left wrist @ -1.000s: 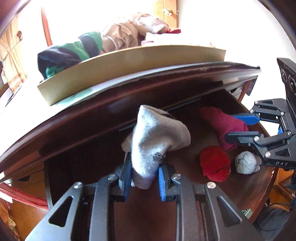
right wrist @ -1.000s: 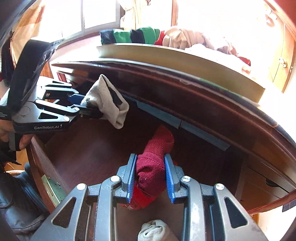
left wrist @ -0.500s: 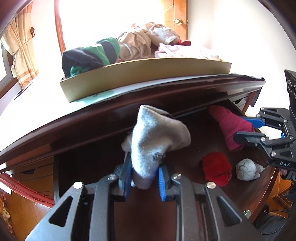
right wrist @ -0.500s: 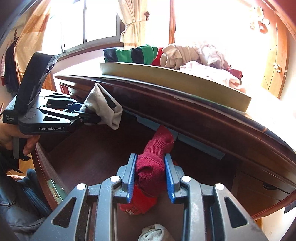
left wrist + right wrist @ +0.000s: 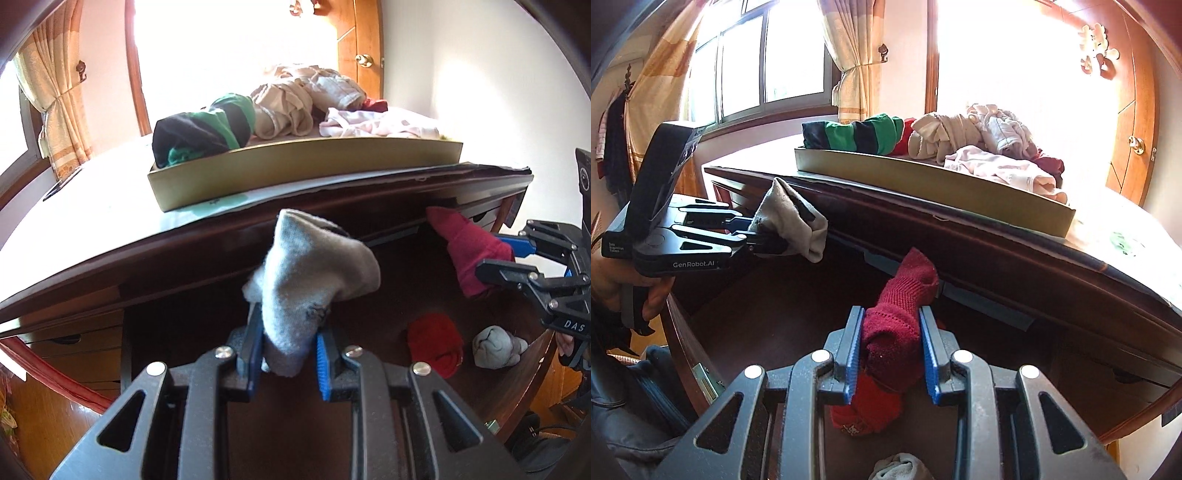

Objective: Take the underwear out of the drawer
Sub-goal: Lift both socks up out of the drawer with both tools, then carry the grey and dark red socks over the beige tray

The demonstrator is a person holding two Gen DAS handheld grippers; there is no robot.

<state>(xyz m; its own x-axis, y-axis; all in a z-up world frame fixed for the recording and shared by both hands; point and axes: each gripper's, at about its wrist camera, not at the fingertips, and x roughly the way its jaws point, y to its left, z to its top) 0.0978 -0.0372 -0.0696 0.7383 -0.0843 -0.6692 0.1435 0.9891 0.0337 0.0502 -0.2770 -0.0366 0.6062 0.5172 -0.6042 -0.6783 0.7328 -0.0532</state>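
Now | left tool clamped on grey sock | right tool clamped on maroon sock

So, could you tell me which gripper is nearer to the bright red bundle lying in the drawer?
Right. The right gripper, holding a maroon sock, hangs just above the bright red bundle; the left gripper holds a grey sock farther off to its side.

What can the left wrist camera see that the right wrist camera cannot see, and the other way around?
Only the left wrist view shows the whole grey rolled bundle on the drawer floor and the bright red bundle unobstructed. Only the right wrist view shows the hand gripping the left gripper. Both show the grey sock in the left gripper, the dark red sock in the right gripper, and the clothes tray on top.
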